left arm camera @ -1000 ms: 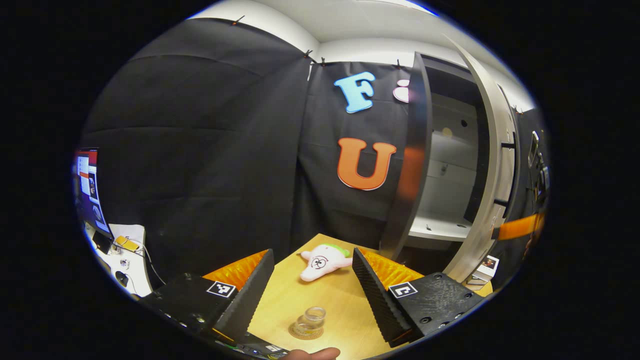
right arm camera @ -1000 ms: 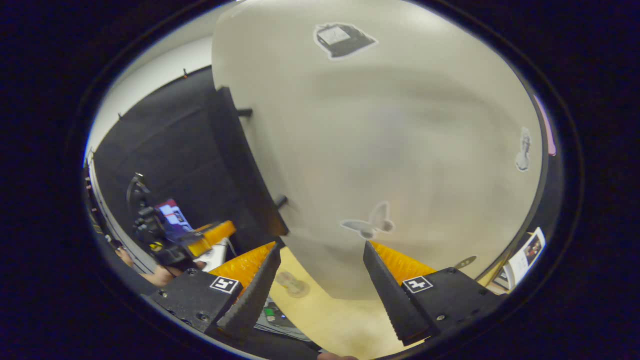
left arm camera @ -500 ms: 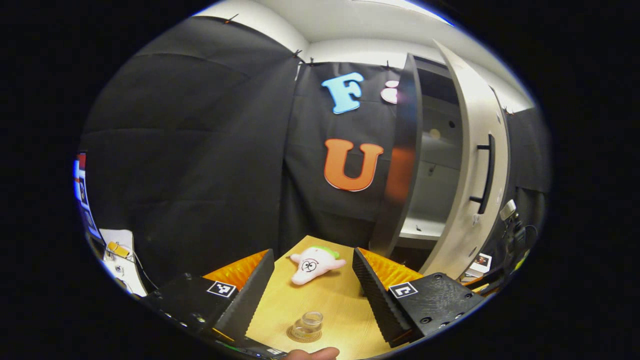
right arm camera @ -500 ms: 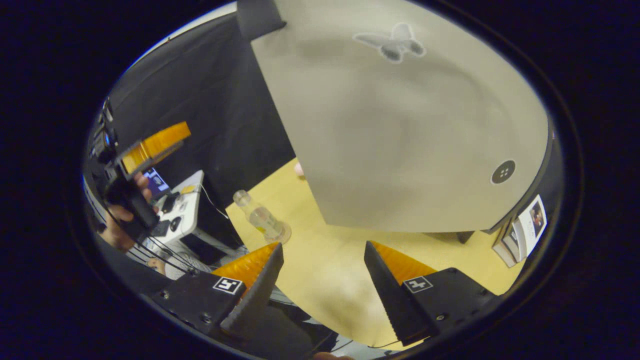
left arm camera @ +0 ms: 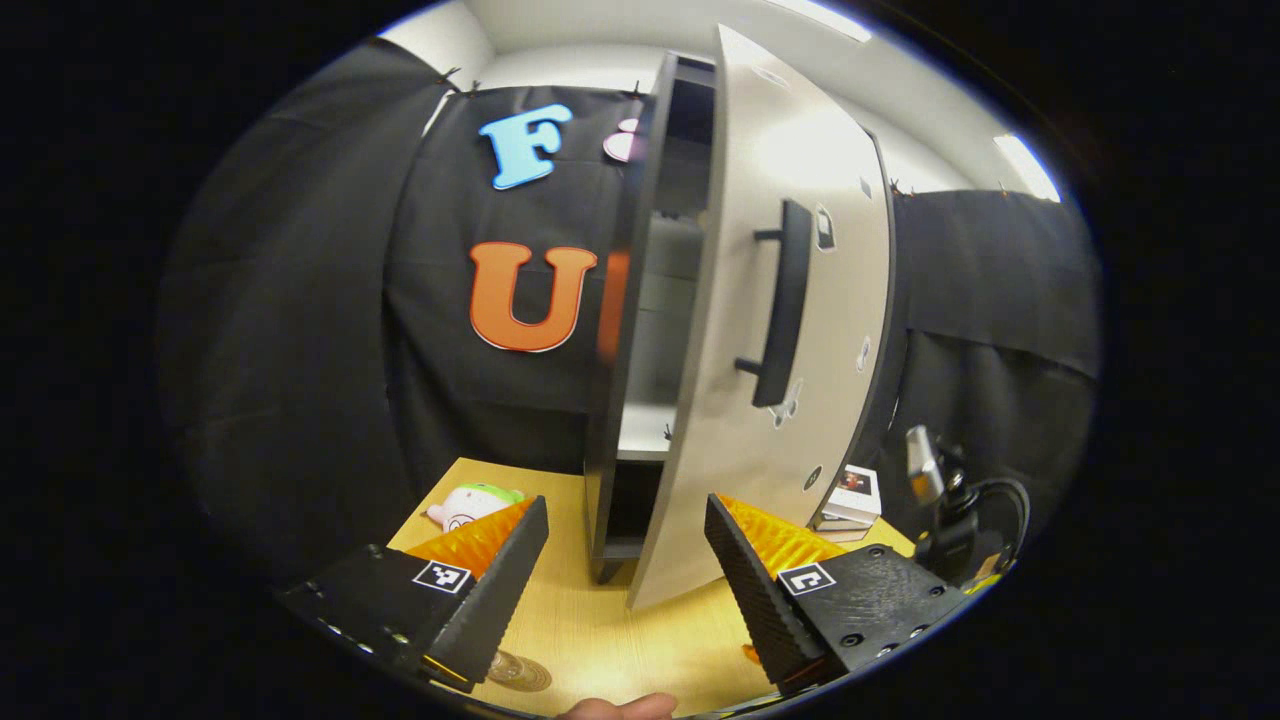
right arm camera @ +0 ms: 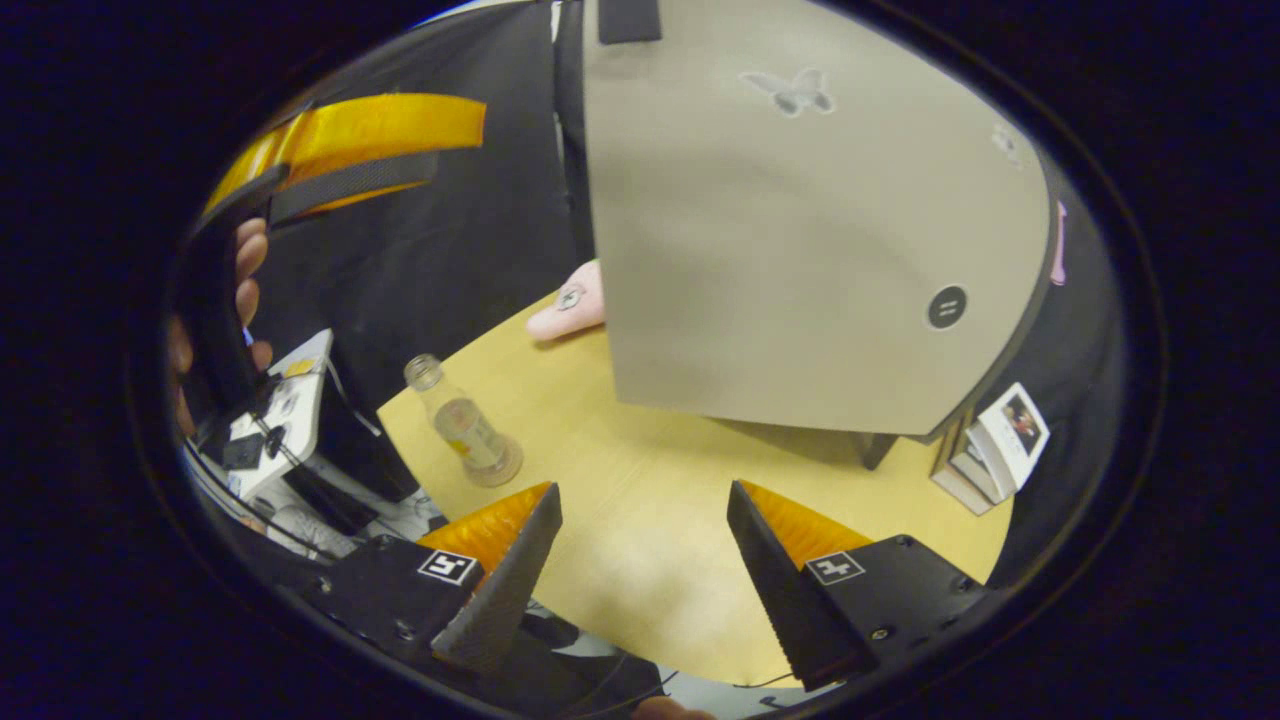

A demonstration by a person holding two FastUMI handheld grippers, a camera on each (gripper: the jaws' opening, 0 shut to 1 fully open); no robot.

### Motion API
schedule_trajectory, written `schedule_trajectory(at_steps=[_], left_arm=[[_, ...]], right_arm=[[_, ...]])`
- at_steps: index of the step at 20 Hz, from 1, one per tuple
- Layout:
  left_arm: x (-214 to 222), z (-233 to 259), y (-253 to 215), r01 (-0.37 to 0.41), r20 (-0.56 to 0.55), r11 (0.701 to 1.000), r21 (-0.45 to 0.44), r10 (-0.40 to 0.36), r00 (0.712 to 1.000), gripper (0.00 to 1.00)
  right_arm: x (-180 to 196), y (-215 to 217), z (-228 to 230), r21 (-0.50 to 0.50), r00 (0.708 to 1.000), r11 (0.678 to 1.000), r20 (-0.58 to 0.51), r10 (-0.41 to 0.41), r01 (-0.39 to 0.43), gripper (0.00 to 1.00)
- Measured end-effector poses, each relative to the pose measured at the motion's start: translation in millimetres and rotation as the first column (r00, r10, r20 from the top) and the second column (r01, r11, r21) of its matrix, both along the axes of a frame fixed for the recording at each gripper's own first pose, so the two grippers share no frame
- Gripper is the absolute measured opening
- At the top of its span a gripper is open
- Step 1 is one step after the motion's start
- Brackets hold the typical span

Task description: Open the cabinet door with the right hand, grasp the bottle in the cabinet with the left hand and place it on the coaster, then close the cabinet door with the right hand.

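Standing upright on the coaster (right arm camera: 497, 470), neck up, the bottle (right arm camera: 462, 425) is free; both grippers spread, empty.

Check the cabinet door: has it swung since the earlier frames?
Yes. In the left gripper view the cabinet door has swung toward the cabinet frame, narrowing the opening; it is not yet fully shut.

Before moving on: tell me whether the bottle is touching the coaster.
Touching. In the right gripper view the bottle stands upright with its base on the round coaster on the table.
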State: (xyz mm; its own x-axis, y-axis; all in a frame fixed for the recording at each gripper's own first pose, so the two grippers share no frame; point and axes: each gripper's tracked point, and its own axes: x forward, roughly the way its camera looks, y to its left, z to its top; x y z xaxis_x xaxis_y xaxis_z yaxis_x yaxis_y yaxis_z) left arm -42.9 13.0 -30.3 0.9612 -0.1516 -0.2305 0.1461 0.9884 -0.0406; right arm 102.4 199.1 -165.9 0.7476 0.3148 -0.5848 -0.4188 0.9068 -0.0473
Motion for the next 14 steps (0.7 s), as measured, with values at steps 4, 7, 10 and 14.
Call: schedule_trajectory(at_steps=[4, 7, 10, 14], left_arm=[[19, 18, -34, 0.007, 0.077, 1.0, -0.007, -0.006, 0.997, 0.95], [36, 49, -37, -0.092, 0.152, 0.996, 0.017, 0.088, 0.984, 0.95], [44, 75, -52, -0.135, 0.244, 0.991, -0.009, 0.133, 0.961, 1.0], [35, 79, -72, -0.15, 0.308, 0.988, 0.036, 0.132, 0.942, 0.95]], right_arm=[[34, -52, 92, 0.075, 0.937, 0.98, 0.285, -0.199, 0.186, 1.0], [40, -78, 170, 0.192, 0.819, 0.94, 0.463, -0.339, 0.281, 1.0], [37, -90, 213, 0.329, 0.701, 0.902, 0.572, -0.425, 0.279, 1.0], [25, -89, 233, 0.291, 0.613, 0.931, 0.7, -0.365, 0.222, 1.0]])
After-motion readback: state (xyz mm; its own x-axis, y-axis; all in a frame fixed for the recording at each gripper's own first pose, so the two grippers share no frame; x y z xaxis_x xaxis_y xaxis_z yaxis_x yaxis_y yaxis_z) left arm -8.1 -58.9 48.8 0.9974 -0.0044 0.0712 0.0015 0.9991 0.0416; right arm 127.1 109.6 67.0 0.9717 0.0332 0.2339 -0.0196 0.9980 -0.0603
